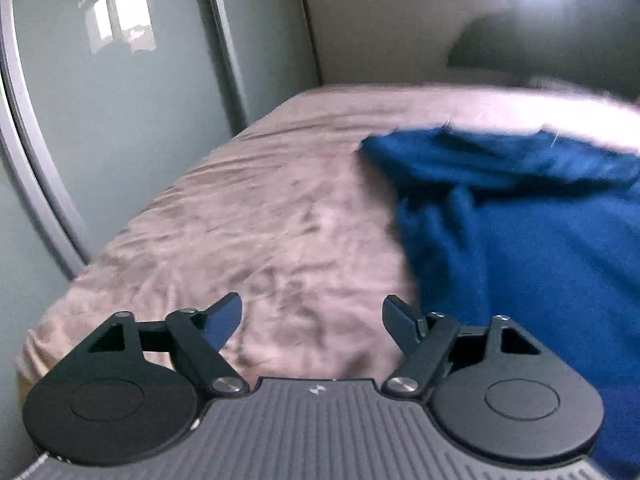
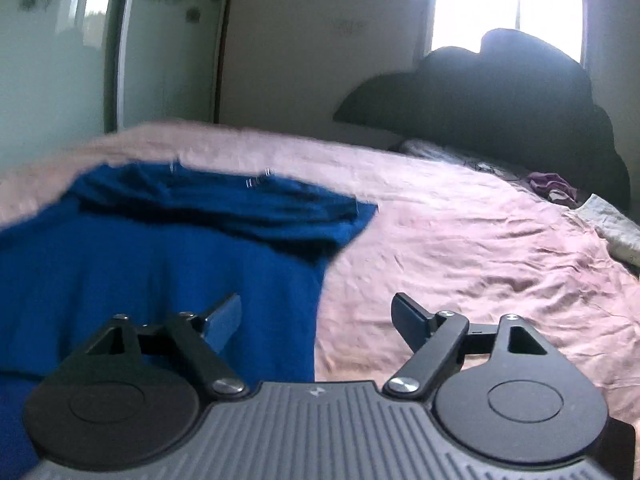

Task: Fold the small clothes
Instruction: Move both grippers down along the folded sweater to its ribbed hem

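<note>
A dark blue garment (image 1: 520, 216) lies spread on a pink bedsheet (image 1: 256, 216), its far part folded back over itself. In the left wrist view it fills the right side, and my left gripper (image 1: 312, 316) stands open over bare sheet just left of the garment's edge, nothing between its fingers. In the right wrist view the same blue garment (image 2: 160, 264) fills the left side. My right gripper (image 2: 316, 316) is open above the garment's right edge, with its left finger over blue cloth and its right finger over pink sheet (image 2: 460, 248). Neither gripper holds anything.
Grey-green wardrobe doors (image 1: 120, 120) stand along the bed's left edge. A dark headboard (image 2: 500, 100) rises under a bright window (image 2: 508, 4). Purple clothing (image 2: 552, 186) and a pale cloth (image 2: 612, 228) lie near the head of the bed at the right.
</note>
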Demonstrator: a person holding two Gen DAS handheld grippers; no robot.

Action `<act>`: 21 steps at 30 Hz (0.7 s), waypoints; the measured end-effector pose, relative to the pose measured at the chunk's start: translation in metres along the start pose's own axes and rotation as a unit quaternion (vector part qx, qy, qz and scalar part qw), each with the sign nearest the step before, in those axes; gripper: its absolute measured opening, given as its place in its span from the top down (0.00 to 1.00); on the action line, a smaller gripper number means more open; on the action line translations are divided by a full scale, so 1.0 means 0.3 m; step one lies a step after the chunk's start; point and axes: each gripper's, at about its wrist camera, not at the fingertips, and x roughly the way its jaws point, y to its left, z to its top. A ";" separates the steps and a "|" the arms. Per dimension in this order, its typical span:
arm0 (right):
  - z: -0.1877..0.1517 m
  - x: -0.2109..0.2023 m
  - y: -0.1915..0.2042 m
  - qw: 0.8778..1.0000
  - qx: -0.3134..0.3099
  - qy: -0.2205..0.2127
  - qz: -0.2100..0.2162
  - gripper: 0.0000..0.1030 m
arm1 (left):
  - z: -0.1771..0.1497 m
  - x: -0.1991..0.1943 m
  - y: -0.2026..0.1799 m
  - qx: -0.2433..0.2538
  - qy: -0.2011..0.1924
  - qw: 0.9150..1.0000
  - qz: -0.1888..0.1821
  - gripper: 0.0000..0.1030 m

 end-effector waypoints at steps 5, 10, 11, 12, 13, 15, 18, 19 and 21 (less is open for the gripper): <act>-0.050 0.032 -0.005 0.996 0.042 0.042 0.061 0.20 | -0.049 -0.054 -0.066 0.068 -0.023 0.997 0.026 0.18; -0.052 -0.071 -0.100 0.991 0.095 0.021 0.098 0.20 | -0.022 -0.128 -0.016 0.046 -0.033 0.998 -0.020 0.14; -0.053 -0.081 -0.122 0.985 0.121 0.030 0.119 0.20 | -0.021 -0.144 -0.006 0.042 -0.029 0.998 -0.042 0.13; -0.059 -0.088 -0.145 0.979 0.141 0.047 0.137 0.20 | -0.019 -0.164 0.001 0.038 -0.021 0.997 -0.066 0.13; -0.063 -0.088 -0.160 0.974 0.157 0.067 0.149 0.20 | -0.021 -0.176 -0.003 0.037 -0.014 0.996 -0.082 0.13; -0.075 -0.099 -0.178 0.968 0.168 0.093 0.160 0.20 | -0.028 -0.199 -0.010 0.039 0.003 0.993 -0.112 0.13; -0.094 -0.129 -0.163 0.968 0.145 0.111 0.172 0.20 | -0.050 -0.216 -0.026 0.045 0.027 0.990 -0.131 0.13; -0.097 -0.137 -0.155 0.967 0.139 0.115 0.179 0.20 | -0.060 -0.219 -0.031 0.047 0.033 0.989 -0.133 0.13; -0.105 -0.152 -0.140 0.965 0.120 0.130 0.193 0.20 | -0.073 -0.226 -0.041 0.052 0.048 0.988 -0.134 0.14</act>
